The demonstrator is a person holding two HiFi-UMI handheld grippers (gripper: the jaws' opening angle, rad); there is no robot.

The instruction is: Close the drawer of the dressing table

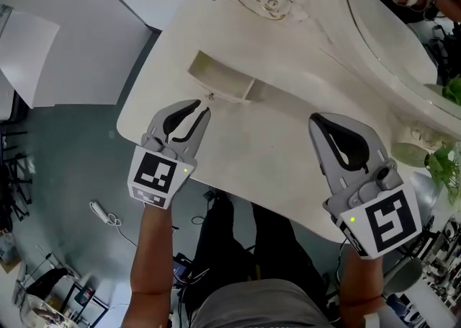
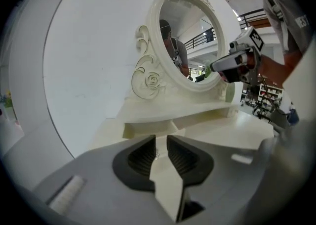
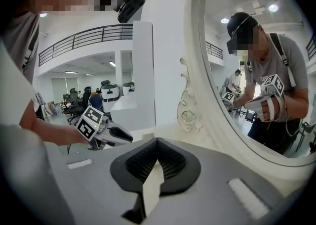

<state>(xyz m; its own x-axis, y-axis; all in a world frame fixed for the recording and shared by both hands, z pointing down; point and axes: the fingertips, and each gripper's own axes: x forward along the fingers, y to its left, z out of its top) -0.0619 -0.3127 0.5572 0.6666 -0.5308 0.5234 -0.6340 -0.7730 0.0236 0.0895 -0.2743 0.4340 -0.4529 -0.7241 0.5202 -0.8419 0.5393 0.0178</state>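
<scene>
One drawer (image 1: 218, 76) ajar, left tool (image 1: 204, 109) parted near its front edge

Smooth cream paint with a low sheen: desk (image 1: 245, 168), drawer (image 1: 227, 89), carved mirror frame (image 2: 148, 78). Glossy, clearly reflecting glass: mirror (image 3: 256, 46). Matt grey moulded plastic, set with black ribbed pads that look rubbery: left tool (image 1: 203, 109), right tool (image 1: 315, 119).

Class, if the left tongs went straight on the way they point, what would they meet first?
Most likely the front of the open drawer, at its small knob, which shows just ahead between the tips of the left tongs. Depth is hard to judge.
</scene>
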